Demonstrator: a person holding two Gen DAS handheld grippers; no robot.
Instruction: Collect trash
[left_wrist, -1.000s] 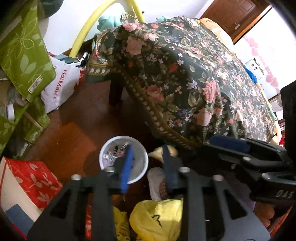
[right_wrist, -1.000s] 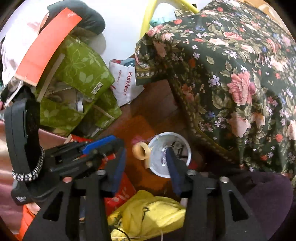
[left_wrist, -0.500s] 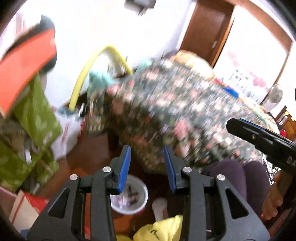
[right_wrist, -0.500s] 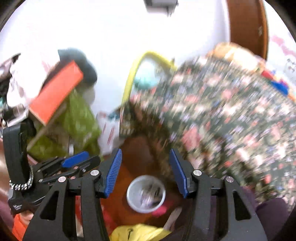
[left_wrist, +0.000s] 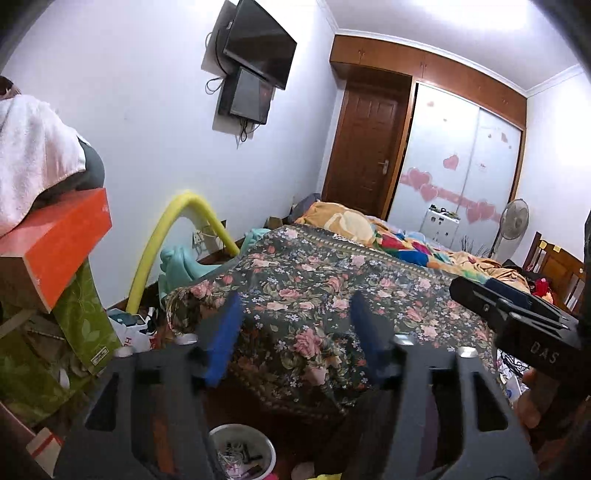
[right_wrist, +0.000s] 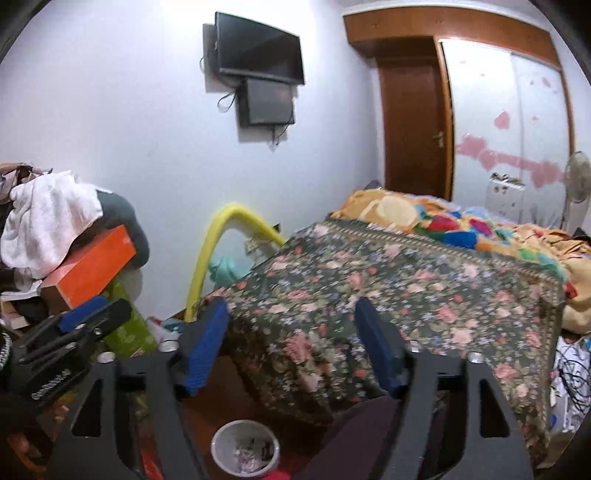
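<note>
Trash is seen in one white bin (left_wrist: 242, 456) on the floor beside the floral-covered bed (left_wrist: 332, 306). Two tongs, left (left_wrist: 295, 334) and right (right_wrist: 293, 341), are held spread wide, nothing gripped.

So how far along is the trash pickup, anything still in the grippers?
Done: the white bin on the floor already holds scraps. In hand: nothing; the left gripper and right gripper are both open and empty, raised toward the floral bedspread. No further loose trash is identifiable.
</note>
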